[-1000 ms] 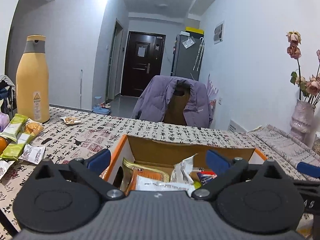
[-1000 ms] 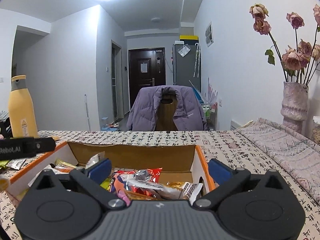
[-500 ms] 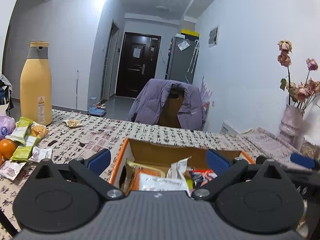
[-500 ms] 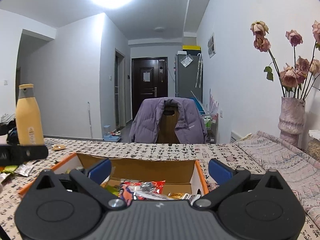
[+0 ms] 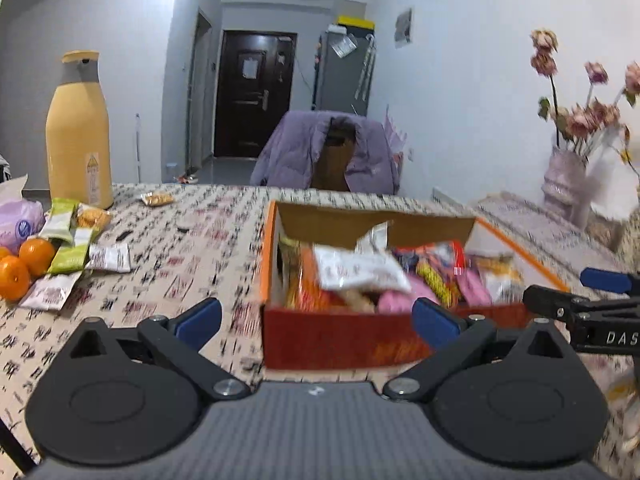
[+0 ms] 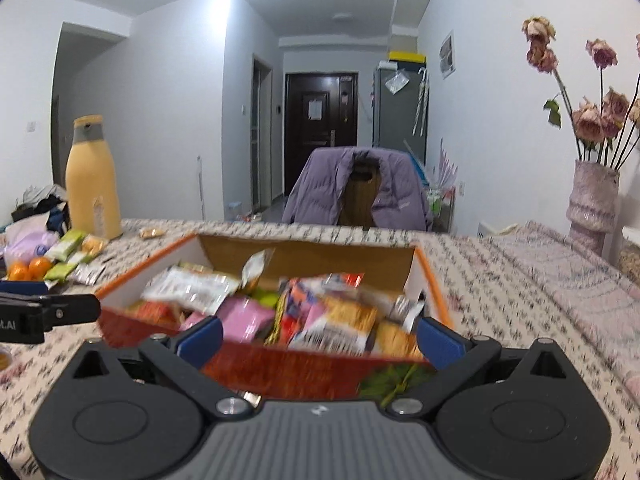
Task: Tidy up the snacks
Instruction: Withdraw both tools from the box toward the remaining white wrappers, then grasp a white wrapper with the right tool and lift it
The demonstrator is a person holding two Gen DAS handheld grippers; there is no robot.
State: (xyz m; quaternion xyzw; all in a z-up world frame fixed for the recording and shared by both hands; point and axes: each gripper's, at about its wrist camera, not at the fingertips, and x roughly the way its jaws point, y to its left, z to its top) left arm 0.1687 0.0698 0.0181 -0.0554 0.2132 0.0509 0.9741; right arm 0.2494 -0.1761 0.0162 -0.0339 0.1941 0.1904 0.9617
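A table (image 5: 192,248) under a cloth printed with black calligraphy fills the room's foreground, a jacket-draped chair (image 6: 360,192) at its far edge. Near the middle sits the open cardboard snack box (image 5: 340,340), red outside, orange-rimmed, its long axis running left to right, heaped with crinkled foil packets (image 6: 320,320). Toward the left edge stand a tall yellow bottle (image 5: 78,132), loose green bars (image 5: 70,254) and oranges (image 5: 24,264). The left gripper (image 5: 316,320) and right gripper (image 6: 318,336) hover before the box, jaws apart, empty.
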